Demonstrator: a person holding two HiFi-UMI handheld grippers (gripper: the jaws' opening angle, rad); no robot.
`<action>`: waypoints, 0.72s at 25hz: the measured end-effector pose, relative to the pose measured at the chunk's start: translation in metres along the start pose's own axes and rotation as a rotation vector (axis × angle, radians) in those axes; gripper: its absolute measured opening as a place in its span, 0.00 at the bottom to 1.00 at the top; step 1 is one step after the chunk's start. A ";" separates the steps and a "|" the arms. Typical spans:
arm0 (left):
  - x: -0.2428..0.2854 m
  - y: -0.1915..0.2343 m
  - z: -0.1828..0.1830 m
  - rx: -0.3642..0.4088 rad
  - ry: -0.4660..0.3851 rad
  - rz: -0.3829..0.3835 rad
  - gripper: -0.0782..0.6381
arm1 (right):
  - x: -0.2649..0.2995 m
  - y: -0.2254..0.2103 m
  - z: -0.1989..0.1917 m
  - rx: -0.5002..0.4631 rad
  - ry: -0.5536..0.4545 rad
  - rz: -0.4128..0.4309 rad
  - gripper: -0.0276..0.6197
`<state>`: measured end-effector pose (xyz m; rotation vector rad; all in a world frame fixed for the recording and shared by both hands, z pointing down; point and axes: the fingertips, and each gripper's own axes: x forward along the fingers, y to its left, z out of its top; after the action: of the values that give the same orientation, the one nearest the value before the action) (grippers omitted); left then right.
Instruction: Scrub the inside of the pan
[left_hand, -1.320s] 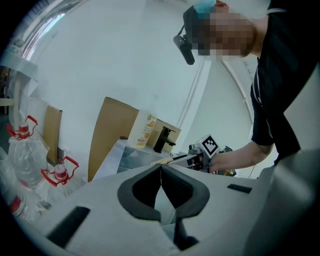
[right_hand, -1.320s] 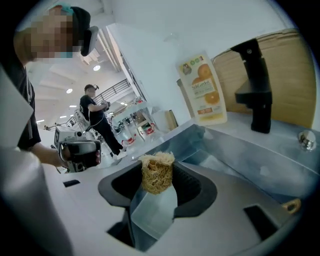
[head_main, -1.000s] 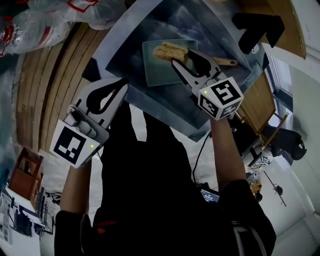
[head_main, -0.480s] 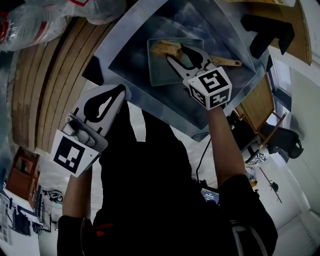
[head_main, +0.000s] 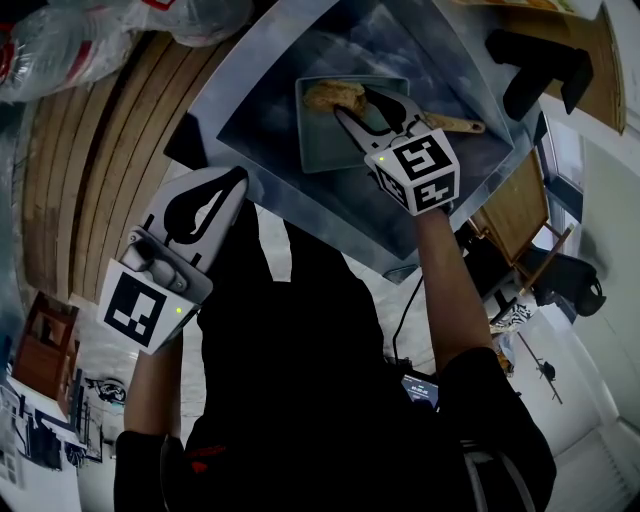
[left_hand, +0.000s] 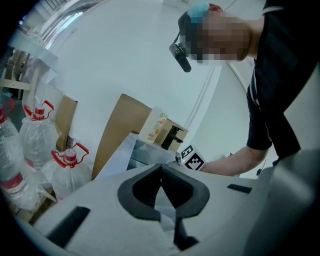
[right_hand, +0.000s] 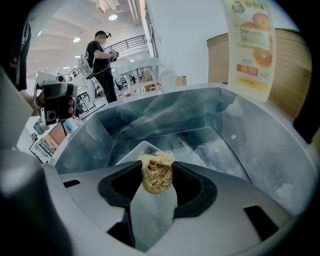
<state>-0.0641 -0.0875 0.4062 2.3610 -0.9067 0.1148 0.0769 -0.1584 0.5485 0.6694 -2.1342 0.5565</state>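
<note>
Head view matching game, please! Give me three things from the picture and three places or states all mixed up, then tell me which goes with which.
Things:
1. scrubber
2. pan
3. left gripper

Places or states:
A. shut, nothing in it, held outside the sink
B. lying in the sink
C. clamped in the right gripper

Pairs: 1-C, 2-B, 3-A.

Big open hall, lab-like — steel sink (right_hand: 260, 150), water jugs (left_hand: 37, 135), mezzanine railing (right_hand: 127, 42), ceiling spotlights (right_hand: 112, 17).
</note>
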 end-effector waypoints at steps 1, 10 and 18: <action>0.002 -0.001 0.001 0.002 -0.001 -0.001 0.14 | 0.000 0.000 -0.001 0.000 0.002 0.000 0.34; 0.022 -0.013 0.005 0.021 0.020 -0.023 0.14 | -0.013 -0.023 -0.015 0.024 0.020 -0.031 0.34; 0.041 -0.026 0.006 0.031 0.036 -0.048 0.14 | -0.031 -0.052 -0.034 0.047 0.050 -0.091 0.34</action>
<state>-0.0168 -0.0996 0.4001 2.3993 -0.8363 0.1529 0.1456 -0.1698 0.5514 0.7672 -2.0386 0.5697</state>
